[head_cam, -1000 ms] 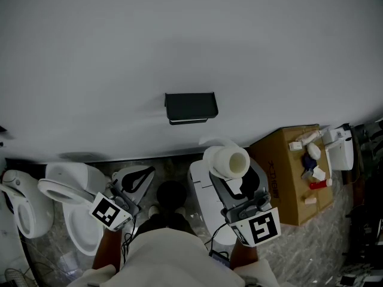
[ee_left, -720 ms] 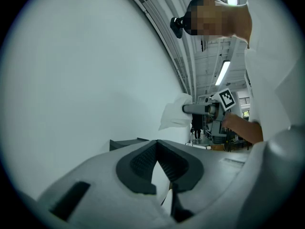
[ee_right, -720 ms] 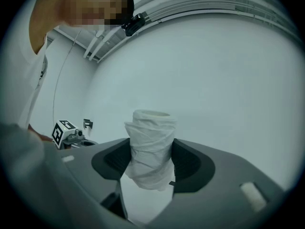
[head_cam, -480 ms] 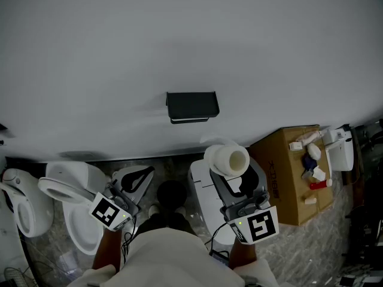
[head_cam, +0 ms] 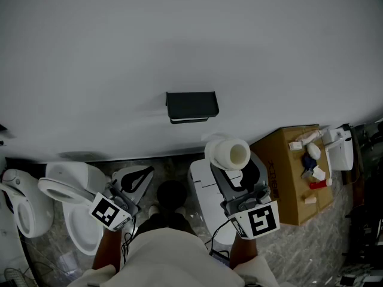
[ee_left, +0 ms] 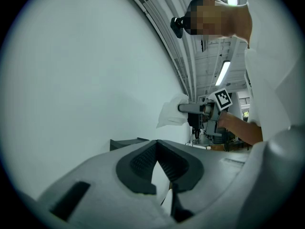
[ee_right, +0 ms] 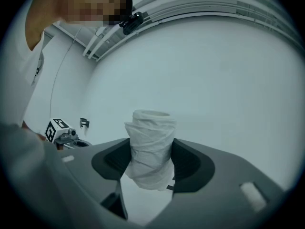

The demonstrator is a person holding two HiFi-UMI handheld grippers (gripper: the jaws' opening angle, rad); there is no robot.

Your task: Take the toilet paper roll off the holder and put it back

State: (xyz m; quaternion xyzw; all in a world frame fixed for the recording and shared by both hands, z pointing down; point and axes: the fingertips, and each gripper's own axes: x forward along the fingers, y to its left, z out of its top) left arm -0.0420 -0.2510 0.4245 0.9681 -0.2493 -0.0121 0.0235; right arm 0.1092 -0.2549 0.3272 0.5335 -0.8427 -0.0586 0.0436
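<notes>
Right gripper view shows the right gripper (ee_right: 152,163) pinching the toilet paper roll (ee_right: 150,144) between its jaws — off the holder (head_cam: 191,106), which hangs empty on the wall ahead of the jaws, well apart. The left gripper (ee_left: 157,149) is pressed together on nothing. The return step seems in hand; next, the roll needs carrying forward and seating on the holder.

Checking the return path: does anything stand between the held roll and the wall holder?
Nothing visible does: only bare wall separates the roll in the right gripper from the holder.
</notes>
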